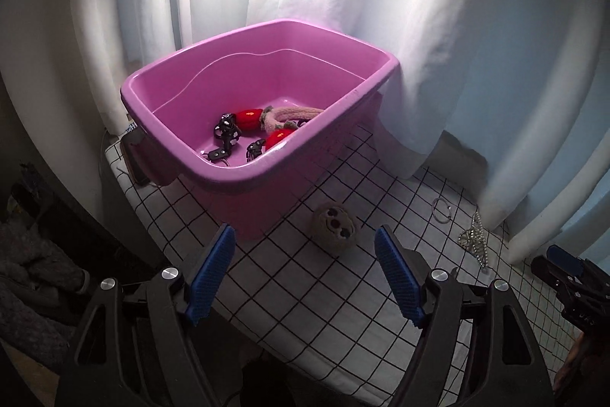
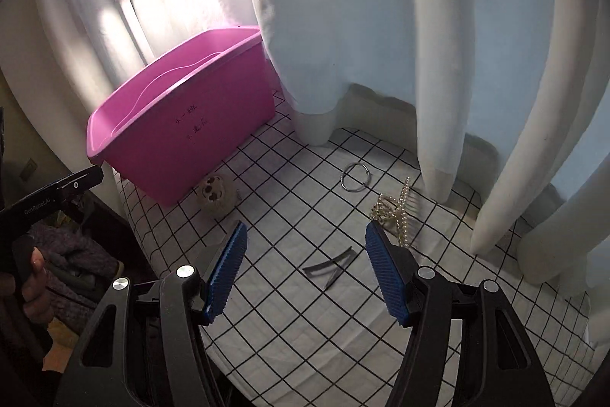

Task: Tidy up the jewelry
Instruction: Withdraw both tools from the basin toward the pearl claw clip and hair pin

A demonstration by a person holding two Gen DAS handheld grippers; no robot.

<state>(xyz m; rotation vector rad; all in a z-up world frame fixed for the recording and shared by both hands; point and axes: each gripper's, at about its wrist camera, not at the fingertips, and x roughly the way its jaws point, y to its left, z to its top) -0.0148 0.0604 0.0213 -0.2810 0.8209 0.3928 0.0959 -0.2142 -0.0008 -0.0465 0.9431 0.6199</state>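
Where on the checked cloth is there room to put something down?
The near strip of the white checked cloth, in front of the grey hair clips, is bare. So is the patch between the pink plastic tub and the silver ring. It is crowded around the pearl comb and beside the beige round ornament.

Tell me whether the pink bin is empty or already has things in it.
Not empty. The pink bin stands upright and holds a plush band with red ends and small black pieces on its floor.
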